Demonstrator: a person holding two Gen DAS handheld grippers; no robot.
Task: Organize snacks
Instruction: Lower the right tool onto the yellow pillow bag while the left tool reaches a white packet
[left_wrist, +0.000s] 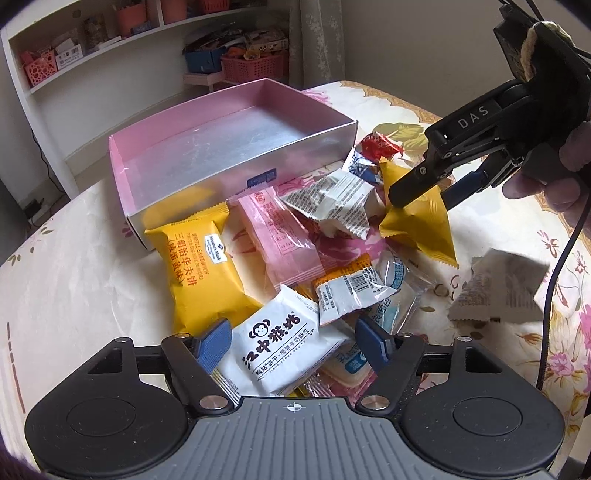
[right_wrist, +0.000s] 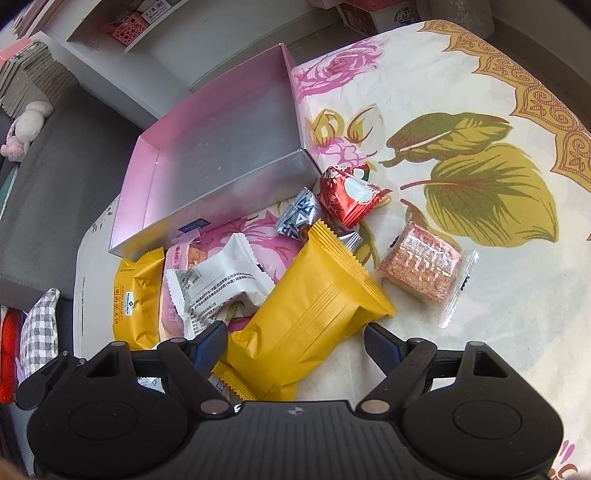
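The task looks barely begun: the pink-lined box (left_wrist: 236, 122) stands empty on the bench (left_wrist: 74, 266), and every snack in view lies outside it, heaped on the flowered cloth just in front of its near wall. The left gripper (left_wrist: 293, 341) hangs over the near end of the heap with its jaws apart on either side of the white biscuit packet (left_wrist: 284, 347) with the monkey logo; the blue pads flank that packet but I cannot see them pressing on it, so I read it as open and not yet gripping. The right gripper (right_wrist: 295, 345) likewise stands open astride the plain yellow packet (right_wrist: 306, 306), the left pad close against its edge and the right pad clear of it. Beside these lie a printed yellow packet (left_wrist: 201, 269), a pink one (left_wrist: 280, 236), a white crumpled one (left_wrist: 332, 201), a red one (right_wrist: 347, 194), a grey-and-blue one (right_wrist: 299, 216) and a clear-wrapped reddish bar (right_wrist: 424, 271) a little apart to the right. By my judgement nothing is sorted yet; both grasps and all the placing into the box remain.
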